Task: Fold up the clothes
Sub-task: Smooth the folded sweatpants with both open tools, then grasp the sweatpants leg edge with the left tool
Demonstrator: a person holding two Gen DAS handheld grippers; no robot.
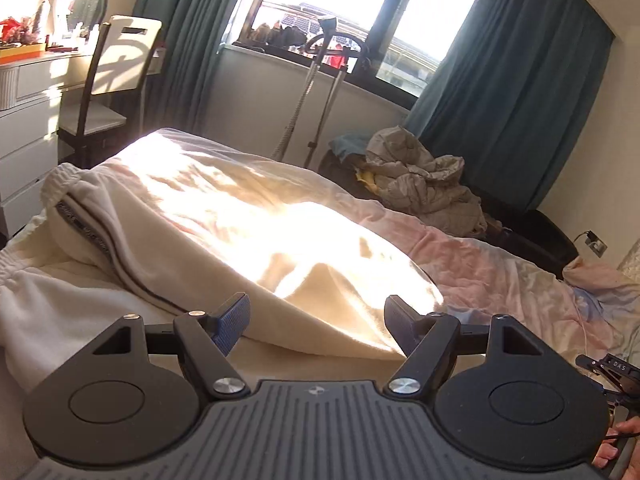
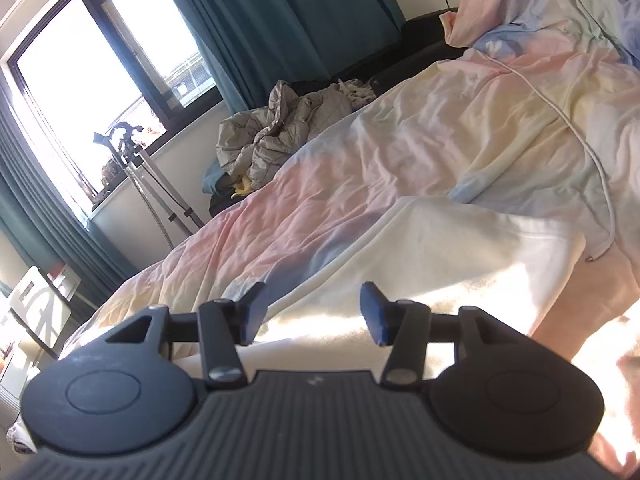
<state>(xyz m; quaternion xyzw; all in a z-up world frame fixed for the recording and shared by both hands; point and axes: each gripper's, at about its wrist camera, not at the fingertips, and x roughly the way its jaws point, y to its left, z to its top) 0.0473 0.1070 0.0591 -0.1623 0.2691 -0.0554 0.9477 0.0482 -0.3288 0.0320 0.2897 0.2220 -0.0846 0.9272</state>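
Observation:
A cream fleece garment (image 1: 224, 236) with a dark-trimmed zipper lies partly folded on the bed, bright in sunlight. My left gripper (image 1: 318, 320) is open and empty, its fingers just in front of the folded edge, with the fabric between and beyond them. In the right wrist view the same cream garment (image 2: 440, 248) lies ahead. My right gripper (image 2: 312, 312) is open and empty, low over the fabric's near edge. Part of the right gripper shows at the left wrist view's lower right edge.
A pastel tie-dye duvet (image 2: 360, 168) covers the bed, with a white cable (image 2: 592, 152) on it. A grey quilted jacket (image 1: 420, 184) lies heaped on a dark bench. A chair (image 1: 116, 76), white drawers (image 1: 24, 128), a stand (image 1: 316, 92), teal curtains and a window are behind.

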